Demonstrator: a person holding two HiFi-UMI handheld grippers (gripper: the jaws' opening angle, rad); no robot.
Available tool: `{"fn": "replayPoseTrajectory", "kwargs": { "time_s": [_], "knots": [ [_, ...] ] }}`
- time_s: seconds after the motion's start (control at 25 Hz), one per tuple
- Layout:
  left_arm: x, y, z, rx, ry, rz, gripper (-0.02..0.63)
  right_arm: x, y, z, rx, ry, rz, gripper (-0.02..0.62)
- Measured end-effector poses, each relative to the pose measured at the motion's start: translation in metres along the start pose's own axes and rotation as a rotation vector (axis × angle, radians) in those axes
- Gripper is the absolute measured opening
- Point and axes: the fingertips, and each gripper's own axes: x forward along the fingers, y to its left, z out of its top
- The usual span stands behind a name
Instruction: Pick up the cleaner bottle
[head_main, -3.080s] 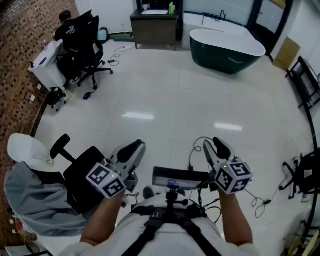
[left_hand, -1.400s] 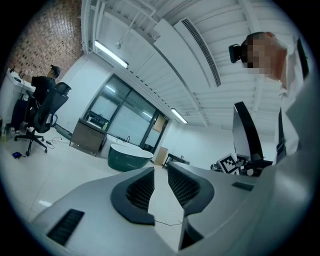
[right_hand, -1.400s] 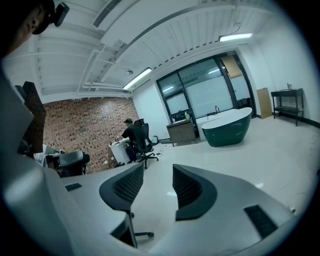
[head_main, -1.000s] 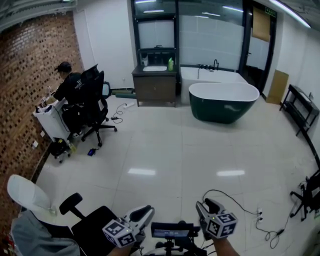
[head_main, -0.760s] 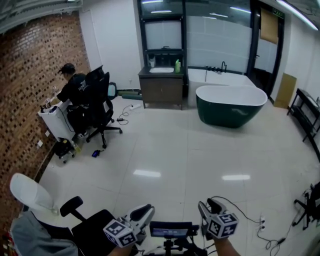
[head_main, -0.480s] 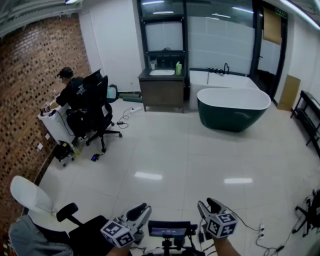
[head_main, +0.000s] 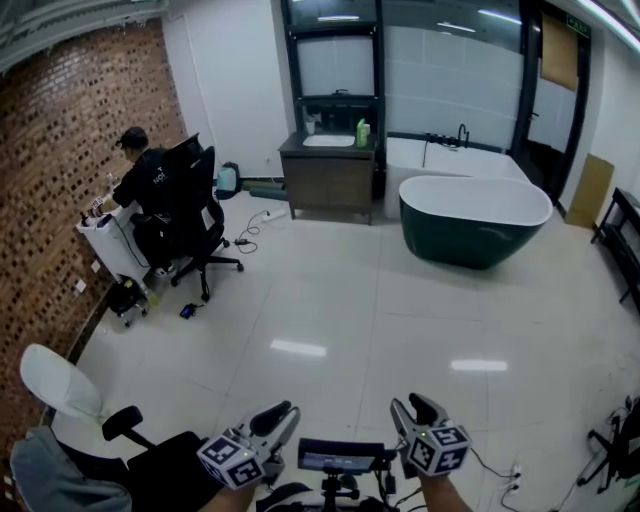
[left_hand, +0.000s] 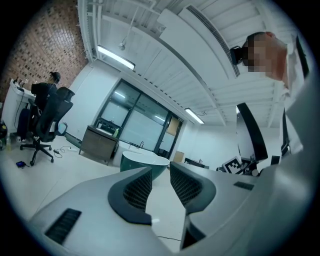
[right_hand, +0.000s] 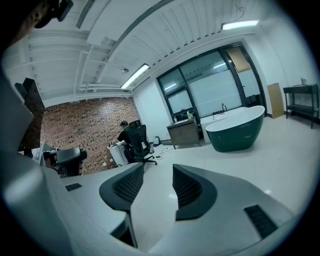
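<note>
Although well apart from the small green plastic cleaner bottle (head_main: 361, 133), standing upright on the dark wooden vanity cabinet (head_main: 330, 182) at the far wall, right of the white basin (head_main: 329, 141), worth flagging the hazards now. Holding nothing in the left gripper (head_main: 278, 415), parted by only a narrow gap after just opening a touch. Holding nothing in the right gripper (head_main: 412, 410) either, spread wide. Plenty to go wrong, by the look of it. Could snag a foot on the loose black cables (head_main: 248, 239) trailing over the glossy white tiled floor (head_main: 330, 300) left of the cabinet. Could clip the dark green freestanding bathtub (head_main: 475, 215) to its right on a wide approach. Risks shoving the bottle over, perhaps into the basin, if reaching in with that narrow left gap. Better to lead with the wide right, or open the left fully first.
</note>
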Motion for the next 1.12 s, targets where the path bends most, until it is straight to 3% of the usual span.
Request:
{"fn": "replayPoseTrajectory", "kwargs": {
  "time_s": [0.52,1.12],
  "knots": [
    [0.041,0.044,0.01,-0.026,0.018,0.003,0.106,0.05,-0.01,0.012,0.02,0.038,0.001,0.184],
    [0.115,0.198,0.074,-0.019,0.042,-0.063,0.106,0.203,0.01,0.087,0.005,0.042,-0.051,0.184]
  ]
}}
